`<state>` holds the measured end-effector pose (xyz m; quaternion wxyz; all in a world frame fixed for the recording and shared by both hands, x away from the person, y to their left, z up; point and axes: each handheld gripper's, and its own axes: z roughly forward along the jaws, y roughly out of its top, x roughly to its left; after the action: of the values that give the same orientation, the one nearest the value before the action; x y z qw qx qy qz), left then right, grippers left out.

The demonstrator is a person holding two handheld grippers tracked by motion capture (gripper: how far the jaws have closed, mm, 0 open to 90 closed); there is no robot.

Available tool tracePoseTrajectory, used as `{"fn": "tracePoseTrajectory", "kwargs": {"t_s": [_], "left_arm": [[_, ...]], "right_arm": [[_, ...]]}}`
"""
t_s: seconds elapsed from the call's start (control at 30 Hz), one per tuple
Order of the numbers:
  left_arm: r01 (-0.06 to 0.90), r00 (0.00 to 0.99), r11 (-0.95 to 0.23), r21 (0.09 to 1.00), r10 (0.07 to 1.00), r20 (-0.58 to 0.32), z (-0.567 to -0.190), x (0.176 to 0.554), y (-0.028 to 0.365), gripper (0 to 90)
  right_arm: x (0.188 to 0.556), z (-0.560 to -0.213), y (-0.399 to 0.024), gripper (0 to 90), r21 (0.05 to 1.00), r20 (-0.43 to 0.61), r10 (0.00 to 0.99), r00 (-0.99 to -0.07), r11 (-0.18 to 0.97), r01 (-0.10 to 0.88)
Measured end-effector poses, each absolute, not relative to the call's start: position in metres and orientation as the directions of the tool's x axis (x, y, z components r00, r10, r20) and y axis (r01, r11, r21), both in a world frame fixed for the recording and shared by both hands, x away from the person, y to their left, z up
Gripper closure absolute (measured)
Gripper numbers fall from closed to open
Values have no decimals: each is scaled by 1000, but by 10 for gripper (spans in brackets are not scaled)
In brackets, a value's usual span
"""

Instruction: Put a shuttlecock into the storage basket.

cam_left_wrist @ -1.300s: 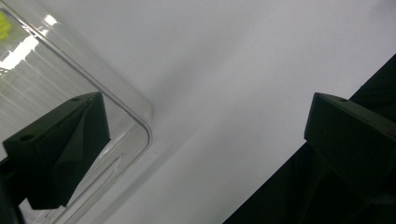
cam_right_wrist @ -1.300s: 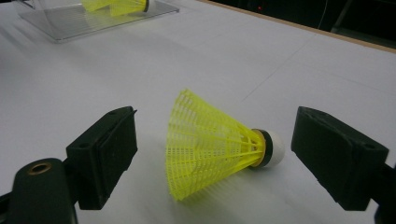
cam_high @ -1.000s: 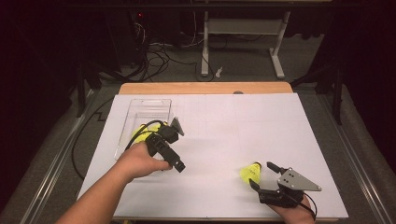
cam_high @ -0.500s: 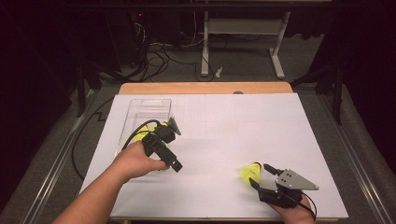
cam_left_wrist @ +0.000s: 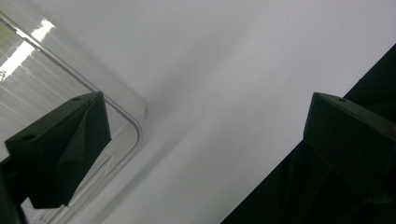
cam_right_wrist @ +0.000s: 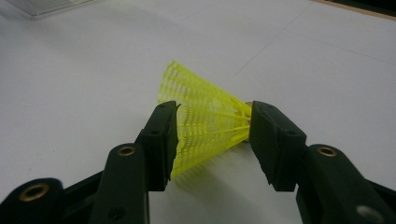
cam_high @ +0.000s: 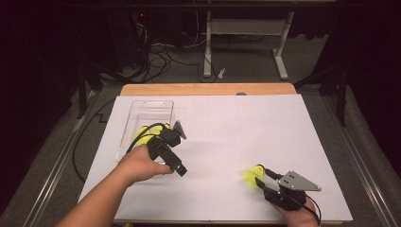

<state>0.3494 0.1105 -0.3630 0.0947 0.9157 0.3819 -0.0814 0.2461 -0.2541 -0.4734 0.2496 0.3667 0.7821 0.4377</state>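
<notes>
So the right gripper (cam_right_wrist: pixel 212 135) has just been closing its jaws around the bright yellow plastic mesh shuttlecock (cam_right_wrist: pixel 205 123), which lies on its side on the white-covered bench (cam_high: pixel 227 132) near the front right corner. The jaws sit on either side of the skirt, one pad (cam_right_wrist: pixel 161 140) right against the wide mesh end and the other by the narrow cork end, but I wouldn't call it a firm pinch yet. My take: that skirt is flimsy and will squash, so the squeeze should go slow and stop once it bites, and grabbing nearer the stiff nose end would probably hold better than crushing the open mesh. Lift straight up so it doesn't roll out. The left gripper (cam_high: pixel 165 146) is spread wide with nothing between its jaws, parked over the near corner of the clear rectangular plastic bin (cam_high: pixel 142 106) on the left side of the bench. Inside that bin there's something yellow (cam_high: pixel 141 134) at the near end, looks like another shuttlecock or two, though the hand and gripper hide most of it so I can't count them.
</notes>
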Motion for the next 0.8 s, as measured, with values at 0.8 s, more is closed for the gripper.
{"fn": "tracePoseTrajectory", "kwargs": {"t_s": [0.8], "left_arm": [[718,690,-687,107,685,-232,-366,351,113,23]], "right_arm": [[243,-472,-255,834,848,-112,813,-572,378,371]]}}
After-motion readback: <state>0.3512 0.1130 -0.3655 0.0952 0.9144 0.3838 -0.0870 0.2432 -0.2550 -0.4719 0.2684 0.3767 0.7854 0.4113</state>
